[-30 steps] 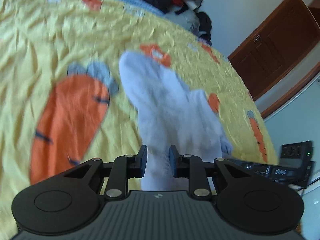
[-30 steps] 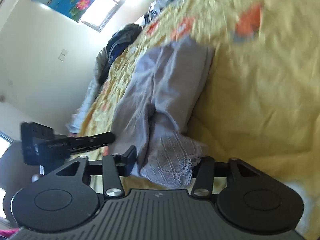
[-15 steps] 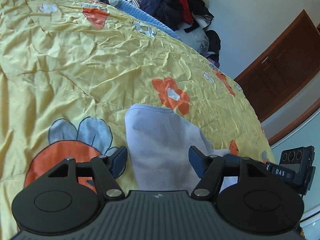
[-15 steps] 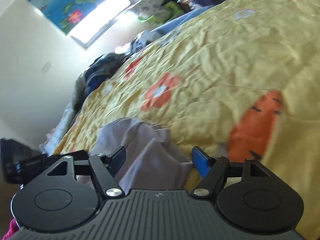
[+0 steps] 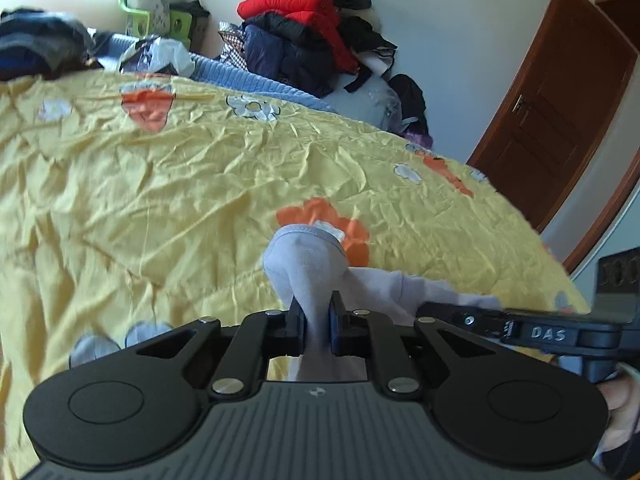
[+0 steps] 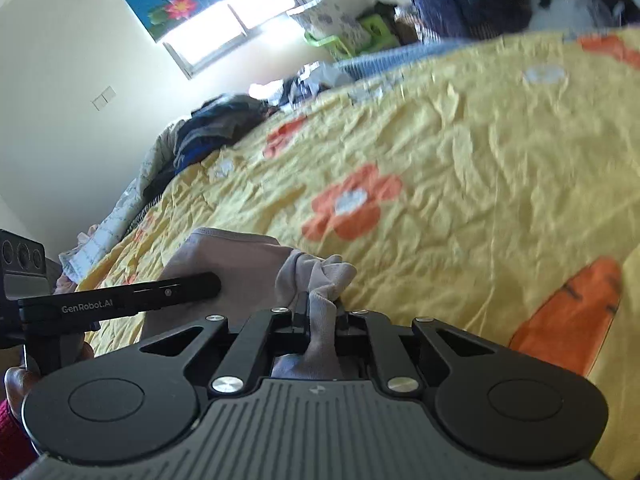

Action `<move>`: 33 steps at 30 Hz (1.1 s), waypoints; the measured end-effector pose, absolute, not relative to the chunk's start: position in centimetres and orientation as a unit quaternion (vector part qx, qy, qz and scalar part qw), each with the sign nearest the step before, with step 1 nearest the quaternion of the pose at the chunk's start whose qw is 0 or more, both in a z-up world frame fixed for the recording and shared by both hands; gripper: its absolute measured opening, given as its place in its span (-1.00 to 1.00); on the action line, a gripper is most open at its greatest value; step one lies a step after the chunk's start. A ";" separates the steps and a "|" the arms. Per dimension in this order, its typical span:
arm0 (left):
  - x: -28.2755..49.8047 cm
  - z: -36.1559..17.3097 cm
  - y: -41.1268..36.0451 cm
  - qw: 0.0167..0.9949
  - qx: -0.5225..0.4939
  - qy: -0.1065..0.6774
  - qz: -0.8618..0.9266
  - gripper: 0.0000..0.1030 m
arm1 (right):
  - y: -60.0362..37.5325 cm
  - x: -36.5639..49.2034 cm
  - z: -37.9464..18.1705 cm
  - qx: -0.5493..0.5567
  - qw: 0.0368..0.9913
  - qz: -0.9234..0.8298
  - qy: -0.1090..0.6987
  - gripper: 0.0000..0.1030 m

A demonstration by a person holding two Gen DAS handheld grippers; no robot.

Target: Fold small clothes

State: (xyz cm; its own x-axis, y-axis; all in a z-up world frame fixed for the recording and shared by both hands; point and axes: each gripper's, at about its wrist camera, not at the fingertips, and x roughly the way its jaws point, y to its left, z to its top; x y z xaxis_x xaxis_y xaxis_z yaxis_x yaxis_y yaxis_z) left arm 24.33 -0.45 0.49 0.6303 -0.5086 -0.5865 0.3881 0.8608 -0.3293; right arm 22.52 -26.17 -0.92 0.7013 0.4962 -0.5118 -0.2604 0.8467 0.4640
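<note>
A small pale lilac-grey garment (image 5: 308,258) lies on the yellow bedspread (image 5: 160,200), bunched at its near edge. My left gripper (image 5: 316,320) is shut on the near edge of the garment. My right gripper (image 6: 322,318) is shut on another bunched part of the same garment (image 6: 240,256). The right gripper's finger shows at the right of the left wrist view (image 5: 520,330). The left gripper's finger shows at the left of the right wrist view (image 6: 140,298). The two grippers are close side by side.
A pile of red, navy and black clothes (image 5: 308,40) is heaped at the far side of the bed. More clothes (image 6: 216,128) lie along the wall side. A brown wooden door (image 5: 560,100) stands to the right. A window (image 6: 232,20) is on the far wall.
Both grippers were open over the garment half a second ago and have now shut on its near edge. The cloth now bunches between each pair of fingers.
</note>
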 end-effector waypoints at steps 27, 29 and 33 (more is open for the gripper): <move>9.9 1.4 -0.3 0.922 0.017 0.349 -0.169 -0.46 | -17.4 5.4 2.5 -0.029 0.939 0.191 0.285 -0.23; 9.4 1.1 -0.7 0.921 0.022 0.351 -0.167 -0.11 | -17.0 4.4 2.2 -0.026 0.934 0.205 0.293 -0.18; 8.2 0.4 -1.3 0.919 0.024 0.358 -0.162 0.05 | -17.1 4.9 -0.2 -0.006 0.930 0.179 0.321 -0.19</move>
State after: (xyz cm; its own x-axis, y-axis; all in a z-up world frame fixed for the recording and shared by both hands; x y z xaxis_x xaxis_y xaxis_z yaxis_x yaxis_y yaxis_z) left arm 8.23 -1.28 0.42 0.6913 -0.2805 -0.6660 0.3143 0.9465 -0.0723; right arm 4.87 -17.12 -0.23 0.7293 0.3297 -0.5995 -0.3375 0.9356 0.1041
